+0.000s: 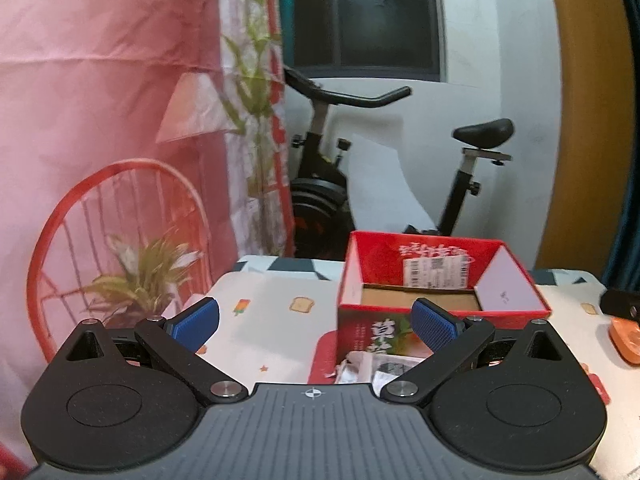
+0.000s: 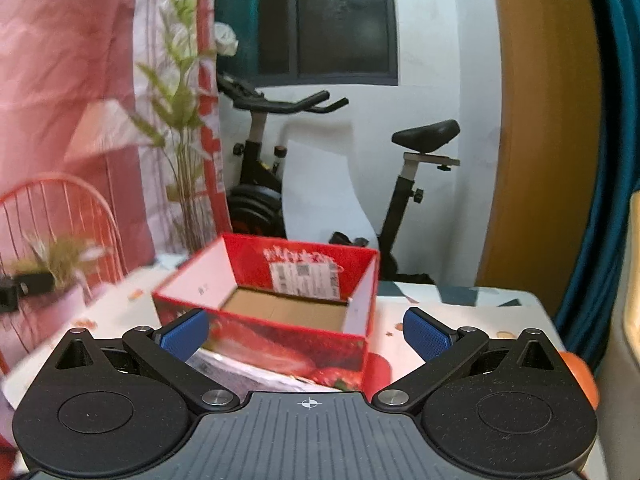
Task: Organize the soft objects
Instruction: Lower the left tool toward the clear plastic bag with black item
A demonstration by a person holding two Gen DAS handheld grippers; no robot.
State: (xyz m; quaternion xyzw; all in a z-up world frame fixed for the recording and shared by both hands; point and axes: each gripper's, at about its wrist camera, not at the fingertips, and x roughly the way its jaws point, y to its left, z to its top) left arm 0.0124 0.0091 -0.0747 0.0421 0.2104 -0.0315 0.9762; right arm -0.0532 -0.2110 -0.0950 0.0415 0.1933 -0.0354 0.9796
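Jaws: both grippers, left gripper and right gripper, spread wide, grasping nothing.
Red box: uncovered, on the counter, ahead.

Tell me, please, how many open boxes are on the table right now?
1. The red box stands open on the table, ahead of both open grippers; its brown floor looks bare. Others may sit outside these views.

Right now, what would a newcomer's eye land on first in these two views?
The open red box in the middle of the table, showing a bare cardboard floor. Behind it an exercise bike stands against the white wall. Both grippers, left and right, are open and hold nothing.
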